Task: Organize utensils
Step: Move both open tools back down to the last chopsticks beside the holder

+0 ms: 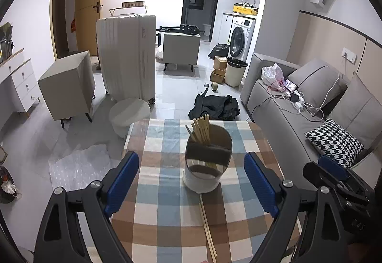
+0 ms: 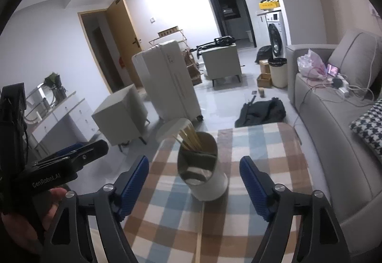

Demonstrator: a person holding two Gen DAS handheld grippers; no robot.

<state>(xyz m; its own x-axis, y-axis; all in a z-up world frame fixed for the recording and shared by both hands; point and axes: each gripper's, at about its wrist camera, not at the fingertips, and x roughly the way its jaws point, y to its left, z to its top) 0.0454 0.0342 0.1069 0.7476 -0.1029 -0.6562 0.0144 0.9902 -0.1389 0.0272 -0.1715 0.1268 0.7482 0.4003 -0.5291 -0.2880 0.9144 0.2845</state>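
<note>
Checked cloth in blue, brown and white covers the table (image 1: 167, 203), and both grippers hang over its near end. From the left wrist view, a grey sofa (image 1: 286, 105) runs along the table's 3 o'clock side, very close to its edge, with a houndstooth cushion (image 1: 334, 141) and a tangle of cables on the seat. A round white stool (image 1: 129, 115) stands just past the table's corner at 11 o'clock, a tall white suitcase (image 1: 126, 55) behind it, and a black bag (image 1: 214, 107) lies on the floor at 12 o'clock beyond the far edge.

A white holder (image 1: 205, 162) with a slanted mouth stands near the middle of the table, a bundle of wooden chopsticks (image 1: 200, 131) upright in its far part; its near part looks empty. Loose chopsticks (image 1: 207, 224) lie on the cloth, running from the holder's base toward 6 o'clock.

Left gripper (image 1: 191, 181) stands wide open, nothing between its blue pads, the holder ahead at 12 o'clock. Right gripper (image 2: 193, 181) is likewise open and empty, facing the same holder; the left gripper shows beside it at 9 o'clock, in a hand (image 2: 26, 220). Bare cloth lies on both sides of the holder
</note>
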